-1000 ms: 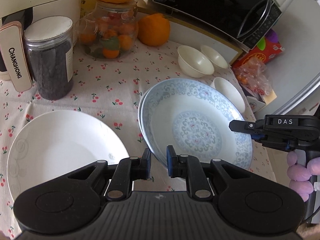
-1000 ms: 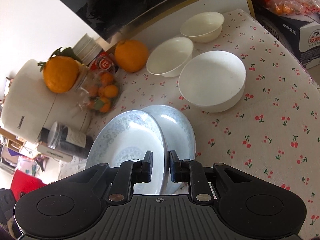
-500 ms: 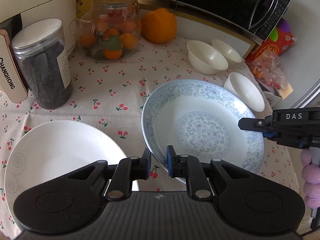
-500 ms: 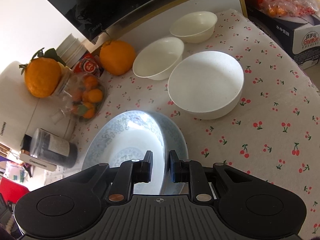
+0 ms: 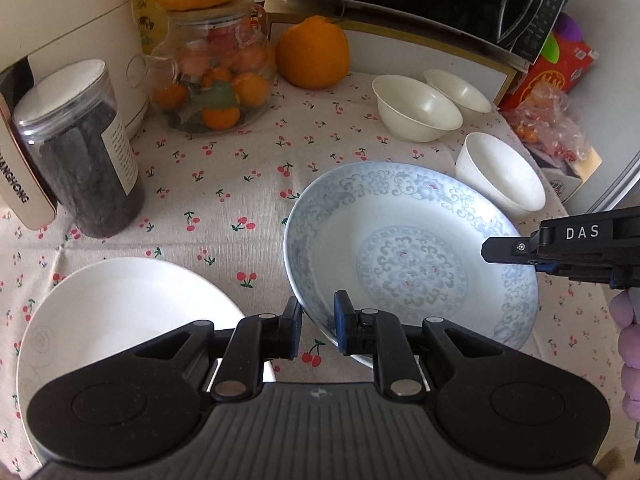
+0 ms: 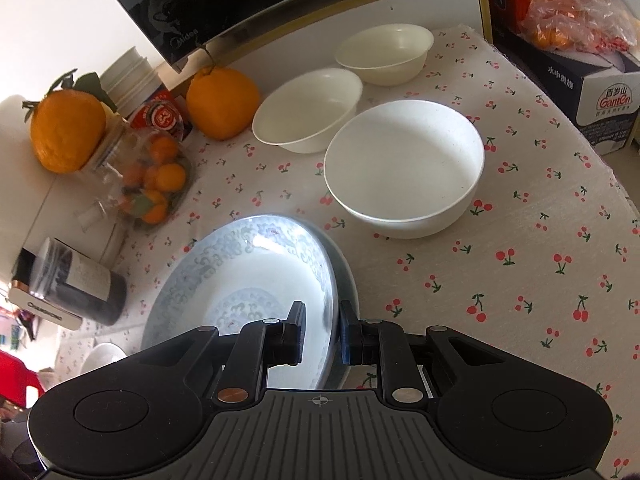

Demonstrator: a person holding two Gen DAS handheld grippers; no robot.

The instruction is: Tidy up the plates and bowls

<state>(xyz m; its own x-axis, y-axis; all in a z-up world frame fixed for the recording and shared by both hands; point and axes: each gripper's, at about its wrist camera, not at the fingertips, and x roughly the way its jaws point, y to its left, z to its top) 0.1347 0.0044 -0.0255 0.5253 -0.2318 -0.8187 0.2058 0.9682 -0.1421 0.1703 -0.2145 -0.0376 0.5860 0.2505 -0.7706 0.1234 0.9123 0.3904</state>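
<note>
I have the left hand-held gripper (image 5: pixel 316 330) clenched on the near rim of the blue-patterned plate (image 5: pixel 404 256), and the right hand-held gripper (image 6: pixel 322 334) clenched on the rim at the opposite side. Over the last second the two have carried this plate sideways. Before, the second plate (image 6: pixel 344 280) under it showed as a crescent at the left. Now, in the left view, it is covered, and only a narrow dark band of it shows in the right view. I judge the stacking of these two plates is almost done. Whether the upper one already rests fully I cannot tell.

The plate is glossy and shallow, pale blue, with a scroll border and a round medallion in the centre. It lies about the middle of the tabletop (image 6: pixel 540 260), toward the near edge. The plain white plate (image 5: pixel 120 320) waits at the near left. The large white bowl (image 6: pixel 404 168) and the two cream bowls (image 6: pixel 308 112) stand toward the back right corner.
</note>
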